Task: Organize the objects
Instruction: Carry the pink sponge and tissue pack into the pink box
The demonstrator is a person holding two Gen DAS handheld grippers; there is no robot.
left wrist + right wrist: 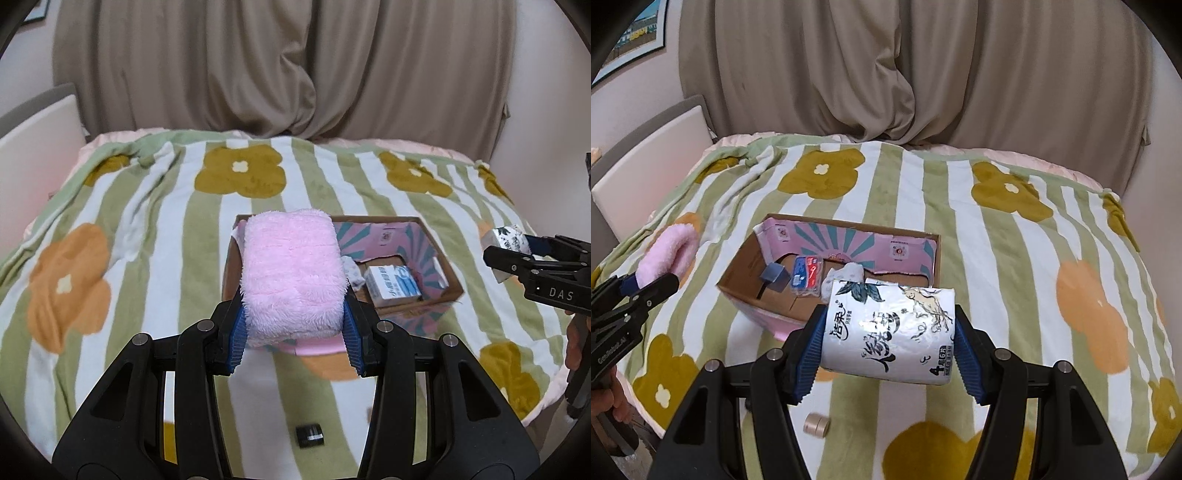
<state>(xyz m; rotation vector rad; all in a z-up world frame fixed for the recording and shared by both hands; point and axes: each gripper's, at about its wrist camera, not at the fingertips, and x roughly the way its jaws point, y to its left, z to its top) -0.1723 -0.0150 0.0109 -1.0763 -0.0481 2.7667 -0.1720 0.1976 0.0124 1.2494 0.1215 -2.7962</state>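
In my left gripper [293, 334] I have a folded pink fluffy towel [291, 273], the blue pads pressed into its lower sides, the jaws narrow and the pile bulging above them; in my right gripper [888, 349] I have a wrapped toilet-paper roll [890, 328], jaws held moderately wide and closed on its two ends. Both loads hang above the striped flower blanket [997, 236], near the cardboard box [746, 275] that lies on it; the box already holds a small white carton [393, 288], a blue cube [774, 278], a red and blue packet [807, 277] and a crumpled pale cloth [846, 275].

What worries me: the towel is soft and held only at its base, so it may slump forward or unfold and drape across the box wall instead of dropping inside; the roll's glossy wrapper may slide on my pads if I tilt too steeply; and with both hands converging on one box, my grippers could collide or nudge it across the soft bedding. I judge the free space inside to be tight for two bulky things.

Both grippers point forward and downward toward the box, left one from its left side, right one from its near right corner; a small black object [310, 435] and a beige tape roll [816, 424] lie on the blanket beneath me.
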